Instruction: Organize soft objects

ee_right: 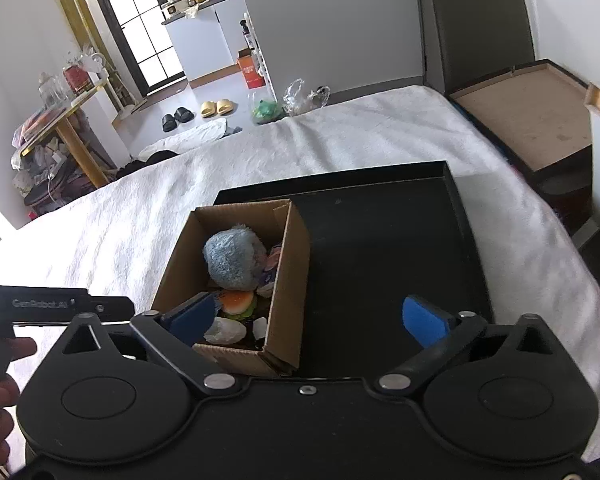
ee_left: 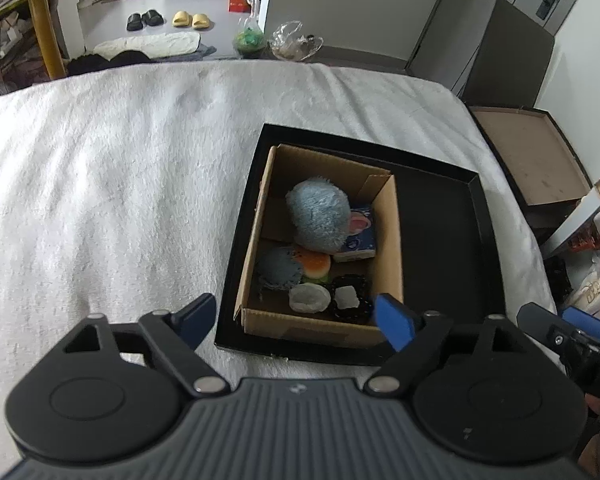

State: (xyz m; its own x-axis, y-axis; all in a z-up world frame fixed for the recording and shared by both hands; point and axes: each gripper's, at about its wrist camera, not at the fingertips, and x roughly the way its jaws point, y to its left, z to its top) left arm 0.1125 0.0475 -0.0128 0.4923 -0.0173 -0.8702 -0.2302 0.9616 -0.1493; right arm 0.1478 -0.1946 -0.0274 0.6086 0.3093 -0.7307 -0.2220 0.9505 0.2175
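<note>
A cardboard box stands in the left part of a black tray on a white blanket. Inside lie a large fluffy blue-grey ball, a smaller blue fluffy ball, a toy burger, a white squishy, a dark item with a white piece and a small printed packet. My left gripper is open and empty, just short of the box's near wall. My right gripper is open and empty over the box's near right corner.
The white blanket covers the bed to the left and beyond the tray. An open brown-lined case sits past the bed's right edge. Slippers, bags and a yellow-legged table stand on the floor beyond.
</note>
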